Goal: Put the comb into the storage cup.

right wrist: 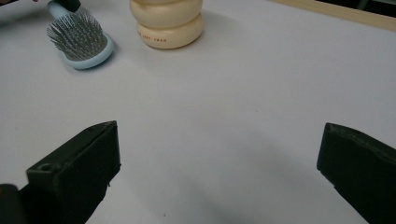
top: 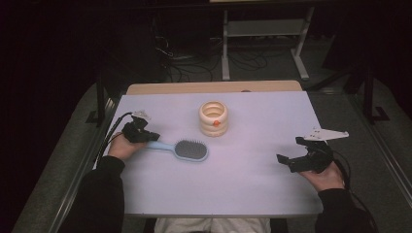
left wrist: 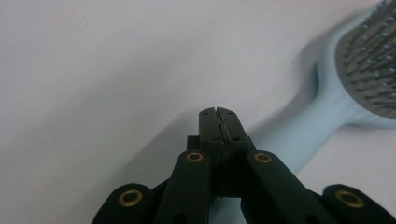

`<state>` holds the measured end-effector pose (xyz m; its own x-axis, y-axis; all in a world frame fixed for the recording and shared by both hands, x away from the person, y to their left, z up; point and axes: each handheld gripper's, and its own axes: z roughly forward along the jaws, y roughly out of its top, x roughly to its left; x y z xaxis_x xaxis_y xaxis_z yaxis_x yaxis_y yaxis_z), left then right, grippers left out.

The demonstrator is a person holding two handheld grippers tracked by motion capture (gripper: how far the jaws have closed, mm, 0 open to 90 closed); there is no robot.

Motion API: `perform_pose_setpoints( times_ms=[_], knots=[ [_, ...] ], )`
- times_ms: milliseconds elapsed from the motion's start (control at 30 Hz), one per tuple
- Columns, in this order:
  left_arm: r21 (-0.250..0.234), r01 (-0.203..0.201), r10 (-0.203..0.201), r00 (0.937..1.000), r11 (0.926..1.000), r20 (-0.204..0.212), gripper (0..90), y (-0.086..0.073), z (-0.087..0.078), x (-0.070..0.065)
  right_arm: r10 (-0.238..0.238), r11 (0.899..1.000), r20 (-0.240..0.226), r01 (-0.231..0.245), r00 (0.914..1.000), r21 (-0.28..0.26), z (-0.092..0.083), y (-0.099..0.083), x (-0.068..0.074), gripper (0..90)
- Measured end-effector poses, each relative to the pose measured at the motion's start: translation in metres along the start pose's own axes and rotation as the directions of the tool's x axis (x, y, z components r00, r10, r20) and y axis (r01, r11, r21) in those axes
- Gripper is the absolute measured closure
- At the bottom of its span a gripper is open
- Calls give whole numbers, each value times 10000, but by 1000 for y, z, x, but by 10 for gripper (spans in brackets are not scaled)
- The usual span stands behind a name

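Observation:
A light blue hairbrush (top: 184,149) with grey bristles lies on the white table (top: 243,189), left of centre, its handle pointing left. My left gripper (top: 145,136) sits at the handle's end. In the left gripper view its jaws (left wrist: 218,112) are shut, pads pressed together with nothing between them; the hairbrush (left wrist: 336,107) handle runs past just right of and under the jaws. My right gripper (top: 290,149) rests near the table's right side with its jaws wide open and nothing between them (right wrist: 219,140). The hairbrush (right wrist: 81,39) lies far off at that view's upper left.
A cream ringed container (top: 213,118) with an orange spot on its front stands behind the brush near the table's middle; the same container (right wrist: 167,23) appears at the top of the right gripper view. A wooden strip (top: 214,87) edges the far side. Dark floor and cables lie beyond.

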<state>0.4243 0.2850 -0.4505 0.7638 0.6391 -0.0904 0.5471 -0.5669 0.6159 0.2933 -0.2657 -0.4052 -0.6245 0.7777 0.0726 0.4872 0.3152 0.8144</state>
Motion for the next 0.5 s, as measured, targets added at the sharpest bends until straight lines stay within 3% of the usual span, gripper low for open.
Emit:
perform_pose_setpoints(
  times_ms=[500],
  knots=[
    [294, -312, 310, 9995, 9991, 73, 894, -15, -9, -24, 75, 10000, 14, -75, 10000, -33, -1, 0, 0, 0]
  ],
)
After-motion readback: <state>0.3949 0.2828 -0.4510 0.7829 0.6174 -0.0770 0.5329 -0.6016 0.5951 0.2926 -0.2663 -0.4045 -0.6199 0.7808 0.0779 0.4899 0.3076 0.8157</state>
